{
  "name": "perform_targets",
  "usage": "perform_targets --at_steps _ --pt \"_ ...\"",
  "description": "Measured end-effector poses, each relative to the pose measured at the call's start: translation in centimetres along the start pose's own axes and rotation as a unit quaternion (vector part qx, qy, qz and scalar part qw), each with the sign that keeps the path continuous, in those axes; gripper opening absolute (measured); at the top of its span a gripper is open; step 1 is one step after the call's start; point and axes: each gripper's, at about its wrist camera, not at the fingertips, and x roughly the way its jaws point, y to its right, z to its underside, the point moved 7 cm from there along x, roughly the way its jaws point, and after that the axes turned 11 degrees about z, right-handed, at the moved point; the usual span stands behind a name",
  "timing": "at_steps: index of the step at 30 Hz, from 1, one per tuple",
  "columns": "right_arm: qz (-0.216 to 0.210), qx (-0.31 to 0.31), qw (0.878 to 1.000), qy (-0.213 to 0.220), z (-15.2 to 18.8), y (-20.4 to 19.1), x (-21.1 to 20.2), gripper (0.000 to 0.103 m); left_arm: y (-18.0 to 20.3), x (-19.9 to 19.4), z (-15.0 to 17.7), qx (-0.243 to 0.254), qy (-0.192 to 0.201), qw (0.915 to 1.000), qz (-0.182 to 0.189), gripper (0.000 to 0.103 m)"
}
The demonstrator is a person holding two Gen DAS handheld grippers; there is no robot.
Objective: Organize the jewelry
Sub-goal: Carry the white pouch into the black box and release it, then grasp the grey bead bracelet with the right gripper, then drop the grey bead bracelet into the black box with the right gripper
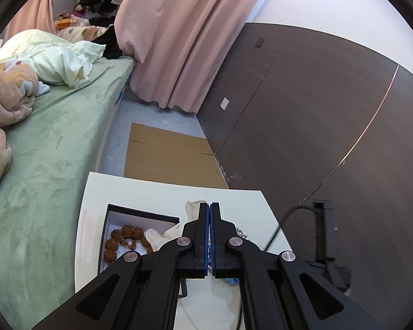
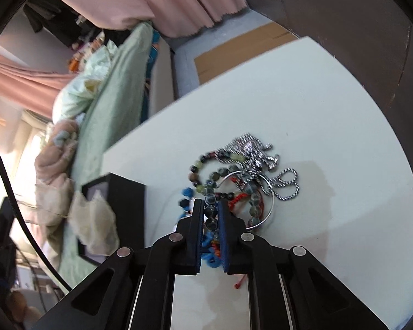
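Jewelry (image 2: 242, 178) lies in a tangled heap on the white table (image 2: 330, 110), and the right gripper (image 2: 211, 211) has its two black fingers pinched onto one strand of it: a bracelet of dark, mottled grey-green beads (image 2: 210, 202), whose beads sit squeezed between the blue-lined pads. The left gripper (image 1: 209, 214) is fully closed, its blue pads pressed flat together with nothing between them, hovering above the table.

Just beside the held strand lie bright blue beads (image 2: 187, 194) and a red woven cord (image 2: 241, 196). A thin silver bangle (image 2: 271, 200) circles part of the bead bracelet. Beyond it, a second bracelet of mixed green, brown and dark beads (image 2: 203, 165) curves away, touching a bunched silver chain (image 2: 261, 154) whose loops spread to the right.

To the left of the heap stands an open black box (image 2: 129, 192) with pale tissue paper (image 2: 96, 220) spilling over its edge. In the left wrist view the box holds a string of rough brown beads (image 1: 126, 239) on its white lining.

Past the table lie a flat piece of cardboard (image 1: 165, 154) on the floor, a bed with a green sheet (image 1: 55, 143), a pink curtain (image 1: 179, 41) and a dark wood wall panel (image 1: 316, 96).
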Motion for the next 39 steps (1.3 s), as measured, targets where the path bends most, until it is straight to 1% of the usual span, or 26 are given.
perform_targets --at_steps 3,6,10,14,17,22,25,28,29,31,32,33,35,36,39 --pt "-0.028 0.013 0.999 0.017 -0.4 -0.2 -1.3 0.012 -0.1 -0.4 -0.2 -0.001 0.005 1.0000 0.000 0.000" --pt "-0.046 0.021 0.998 0.034 -0.9 -0.1 -2.7 0.012 -0.4 -0.7 -0.5 -0.001 0.011 0.9999 -0.001 0.000" --pt "-0.078 0.037 0.995 0.043 -1.1 0.0 -3.8 0.012 -1.0 -1.3 -1.0 -0.005 0.019 0.9998 -0.006 0.000" --pt "-0.129 0.043 0.989 0.055 -1.3 -1.2 -5.3 0.012 -1.6 -1.5 -1.3 -0.006 0.024 0.9996 -0.015 0.000" --pt "-0.158 0.040 0.984 0.065 -1.2 -2.3 -6.3 0.012 -2.1 -1.5 -1.2 -0.009 0.022 0.9995 -0.020 0.000" --pt "-0.194 0.032 0.977 0.076 -1.0 -4.7 -7.0 0.012 -3.3 -0.9 -0.8 -0.031 0.006 0.9993 -0.022 0.000" --pt "-0.211 0.024 0.974 0.077 -0.7 -6.2 -7.0 0.012 -4.3 -0.2 -0.3 -0.056 -0.023 0.9978 -0.028 0.001" --pt "-0.224 0.016 0.972 0.075 -0.1 -7.5 -6.8 0.012 -5.3 0.2 0.2 -0.077 -0.040 0.9958 -0.029 0.002" --pt "-0.229 0.012 0.971 0.073 0.1 -8.2 -6.6 0.012 -5.6 0.3 0.4 -0.085 -0.046 0.9950 -0.026 0.004" --pt "-0.233 0.007 0.970 0.070 0.4 -9.0 -6.4 0.012 -6.0 0.2 0.6 -0.092 -0.052 0.9940 -0.026 0.025" --pt "-0.235 0.004 0.970 0.069 0.5 -9.6 -6.2 0.012 -6.1 0.0 0.7 -0.094 -0.050 0.9940 -0.026 0.053" --pt "-0.237 0.002 0.969 0.067 0.6 -10.0 -6.0 0.012 -6.3 -0.3 0.6 -0.096 -0.041 0.9942 -0.026 0.076" --pt "-0.239 -0.002 0.969 0.062 0.9 -11.0 -5.6 0.012 -6.4 -1.5 0.2 -0.098 -0.012 0.9947 -0.029 0.085" --pt "-0.239 -0.004 0.969 0.060 1.1 -11.3 -5.3 0.012 -6.5 -2.0 0.0 -0.095 -0.006 0.9950 -0.030 0.086" --pt "-0.238 -0.012 0.970 0.053 1.5 -12.3 -4.6 0.012 -6.9 -2.6 -0.3 -0.094 -0.005 0.9950 -0.035 0.086"
